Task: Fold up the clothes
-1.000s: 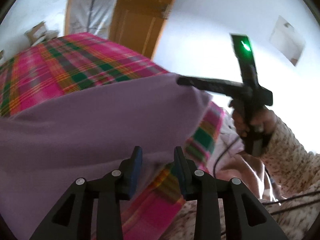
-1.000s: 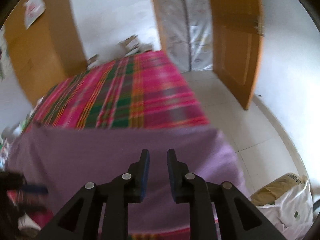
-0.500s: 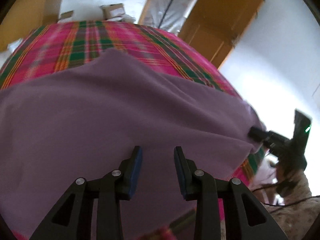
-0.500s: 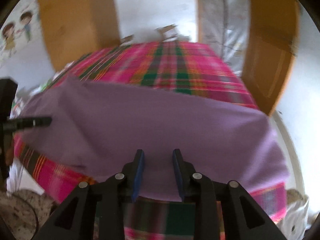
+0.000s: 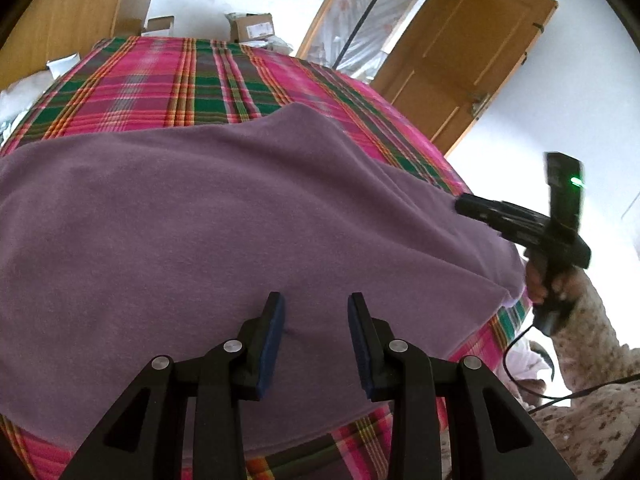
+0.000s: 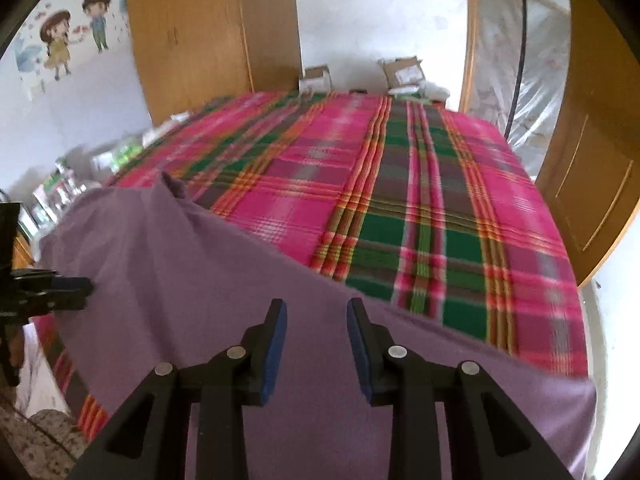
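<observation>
I hold both grippers, left gripper (image 5: 316, 334) and right gripper (image 6: 316, 336), parted and empty over the purple garment (image 5: 224, 232), lower centre, ready to pinch an edge.

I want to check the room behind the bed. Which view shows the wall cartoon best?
The right wrist view. The wall cartoon, two children in hats, shows at upper left beside the wardrobe. The left wrist view does not show it, only the bed, door and purple cloth.
</observation>
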Tool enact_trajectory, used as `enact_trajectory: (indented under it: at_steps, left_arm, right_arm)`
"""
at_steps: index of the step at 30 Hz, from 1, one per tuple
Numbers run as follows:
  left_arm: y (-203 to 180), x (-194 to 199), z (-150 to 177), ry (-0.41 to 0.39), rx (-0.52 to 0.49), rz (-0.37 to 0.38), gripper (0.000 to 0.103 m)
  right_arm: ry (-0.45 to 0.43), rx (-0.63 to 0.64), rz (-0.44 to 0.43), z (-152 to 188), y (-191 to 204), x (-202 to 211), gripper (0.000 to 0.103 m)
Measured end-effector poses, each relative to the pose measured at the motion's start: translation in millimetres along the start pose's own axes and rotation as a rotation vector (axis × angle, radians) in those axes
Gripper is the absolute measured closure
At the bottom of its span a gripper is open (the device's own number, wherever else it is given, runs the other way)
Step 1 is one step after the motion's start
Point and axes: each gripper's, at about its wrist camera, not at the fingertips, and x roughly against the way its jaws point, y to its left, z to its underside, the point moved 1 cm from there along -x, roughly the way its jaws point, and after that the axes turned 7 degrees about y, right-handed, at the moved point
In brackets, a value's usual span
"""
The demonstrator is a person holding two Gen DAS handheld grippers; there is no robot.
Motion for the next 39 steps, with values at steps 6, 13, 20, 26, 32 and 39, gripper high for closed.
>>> enact_trajectory:
  at_steps: [6, 13, 20, 26, 32, 39]
  left_arm:
    - [7, 1, -6, -0.006, 0.024, -0.017, 0.069]
    - [22, 3, -15, -0.019, 0.071, 0.002, 0.069]
    - [28, 6, -16, -0.023, 0.089, 0.000, 0.069]
    - [36, 11, -15, -0.031, 0.105, 0.007, 0.069]
    - [46, 17, -20, -0.034, 0.118, -0.013, 0.069]
    - [59, 21, -31, -0.038, 0.133, -0.076, 0.069]
  right_arm:
    - [0.062, 0.149, 0.012, -21, 19, -29, 0.070]
    - [0.101, 0.214, -0.036, -28, 31, -36, 0.080]
    - [0.049, 0.160, -0.015, -36, 25, -28, 0.100]
    - [0.098, 0.127, 0.018, -43, 21, -49, 0.099]
    - [0.156, 0.092, 0.004, -55, 18, -46, 0.096]
    - [0.070, 0.106, -0.109, -82, 28, -6, 0.087]
